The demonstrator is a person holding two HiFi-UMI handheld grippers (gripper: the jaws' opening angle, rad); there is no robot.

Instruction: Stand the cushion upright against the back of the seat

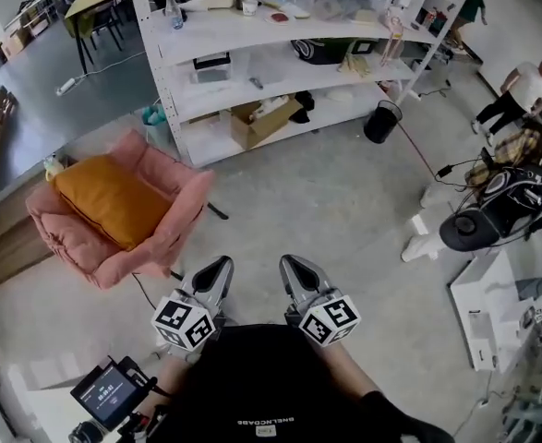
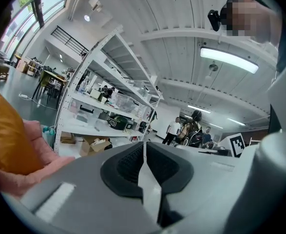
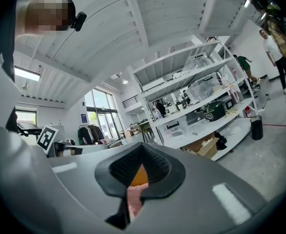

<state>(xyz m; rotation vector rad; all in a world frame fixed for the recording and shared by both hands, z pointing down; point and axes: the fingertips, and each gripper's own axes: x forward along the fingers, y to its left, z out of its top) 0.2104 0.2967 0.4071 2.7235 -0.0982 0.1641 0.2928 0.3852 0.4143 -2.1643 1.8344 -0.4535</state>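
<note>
Jaws, left gripper (image 1: 217,266): stood barely apart, empty
Jaws, right gripper (image 1: 295,264): stood together, empty
Pose: both pointed level, well apart from cushion (image 1: 112,198)

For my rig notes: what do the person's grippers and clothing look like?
The left gripper and right gripper each have a light grey body, black ribbed pads and a white cube with black square markers. The person wears a black top.

In the left gripper view, the picture's left edge is cutting off the orange cushion (image 2: 6,140) and the pink armchair (image 2: 45,165). In the head view our own torso (image 1: 271,386) is hiding our hands, and we are failing to identify the small items on the far shelving (image 1: 217,28).
</note>
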